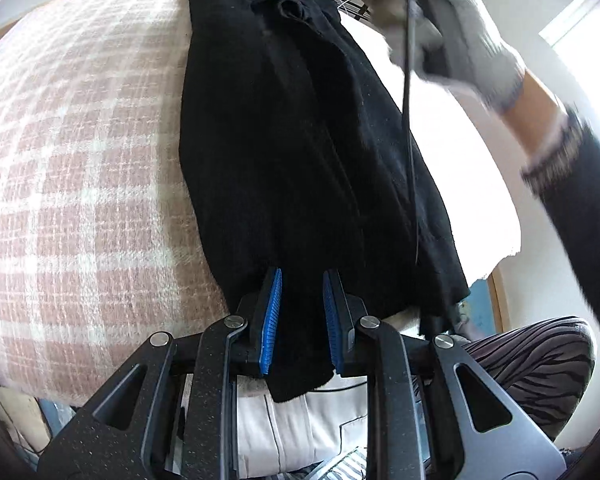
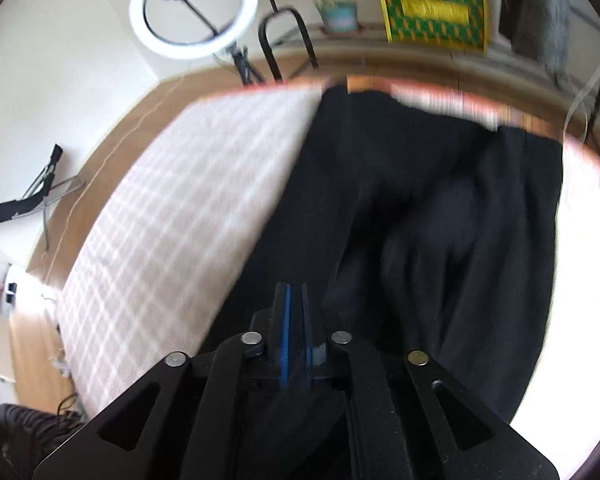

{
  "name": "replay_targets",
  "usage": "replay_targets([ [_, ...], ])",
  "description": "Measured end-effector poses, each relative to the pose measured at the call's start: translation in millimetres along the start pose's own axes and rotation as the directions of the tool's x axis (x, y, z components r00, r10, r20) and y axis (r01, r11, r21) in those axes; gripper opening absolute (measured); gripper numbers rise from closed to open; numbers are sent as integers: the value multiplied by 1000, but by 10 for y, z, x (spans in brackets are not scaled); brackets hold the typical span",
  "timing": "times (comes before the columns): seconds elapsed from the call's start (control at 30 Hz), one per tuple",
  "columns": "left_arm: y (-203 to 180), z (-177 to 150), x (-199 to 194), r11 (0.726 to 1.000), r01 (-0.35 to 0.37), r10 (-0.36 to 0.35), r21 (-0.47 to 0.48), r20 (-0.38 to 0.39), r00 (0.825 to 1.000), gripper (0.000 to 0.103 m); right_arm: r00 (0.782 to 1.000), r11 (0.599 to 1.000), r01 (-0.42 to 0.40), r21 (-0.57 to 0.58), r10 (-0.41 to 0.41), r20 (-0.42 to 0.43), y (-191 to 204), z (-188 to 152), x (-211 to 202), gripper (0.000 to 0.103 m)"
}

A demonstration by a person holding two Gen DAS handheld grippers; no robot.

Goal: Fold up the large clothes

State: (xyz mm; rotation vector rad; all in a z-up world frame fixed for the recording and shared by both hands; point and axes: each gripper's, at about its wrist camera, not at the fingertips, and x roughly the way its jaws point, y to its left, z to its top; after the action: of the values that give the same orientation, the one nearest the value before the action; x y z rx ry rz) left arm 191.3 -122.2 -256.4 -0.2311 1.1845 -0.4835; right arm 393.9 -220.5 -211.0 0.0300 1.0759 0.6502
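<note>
Jaws of your left gripper (image 1: 302, 316) pinch the near hem of the black garment (image 1: 284, 152), which stretches ahead over the pink plaid bed (image 1: 80, 168). Your right gripper (image 2: 295, 332) stands nearly closed, seemingly empty. Mid-fold: regrip next.

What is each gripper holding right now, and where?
Left gripper clamps the black garment at its near edge. Right gripper has its jaws almost together; the blur hides whether cloth is between them.

A black garment (image 1: 284, 152) lies on a pink-and-white checked cover (image 1: 80, 184); the jaws carry blue pads (image 1: 274, 312).
</note>
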Motion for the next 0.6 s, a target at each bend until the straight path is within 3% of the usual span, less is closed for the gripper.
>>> replay_targets([
  [0.07,17,49,22,1000,5,-5,-5,-7,1000,20,998,1000,15,4,-16,56,-91,287,39,63],
  [0.1,23,73,38,1000,7,-7,-11,-11,1000,20,996,1000,20,5,-21,82,-122,393,75,68],
  [0.23,37,210,99,1000,17,-18,-25,-24,1000,20,995,998,64,10,-65,71,-347,766,493,68],
  [0.4,35,320,133,999,17,-18,-35,-30,999,20,998,998,64,17,-64,11,-540,829,945,68],
  [0.43,27,368,142,999,17,-18,-38,-32,999,20,999,998,53,27,-53,-8,-579,818,1037,63],
  [0.47,27,386,147,999,18,-19,-44,-32,999,20,999,999,29,35,-28,-26,-595,793,1083,37],
  [0.5,31,410,154,999,19,-21,-49,-32,999,20,999,999,22,33,-21,-37,-583,778,1095,19],
  [0.53,23,414,150,998,19,-21,-51,-32,999,20,999,999,34,26,-34,-28,-567,777,1065,8],
  [0.6,14,438,147,998,16,-18,-53,-30,999,20,999,999,37,17,-37,14,-523,769,935,7],
])
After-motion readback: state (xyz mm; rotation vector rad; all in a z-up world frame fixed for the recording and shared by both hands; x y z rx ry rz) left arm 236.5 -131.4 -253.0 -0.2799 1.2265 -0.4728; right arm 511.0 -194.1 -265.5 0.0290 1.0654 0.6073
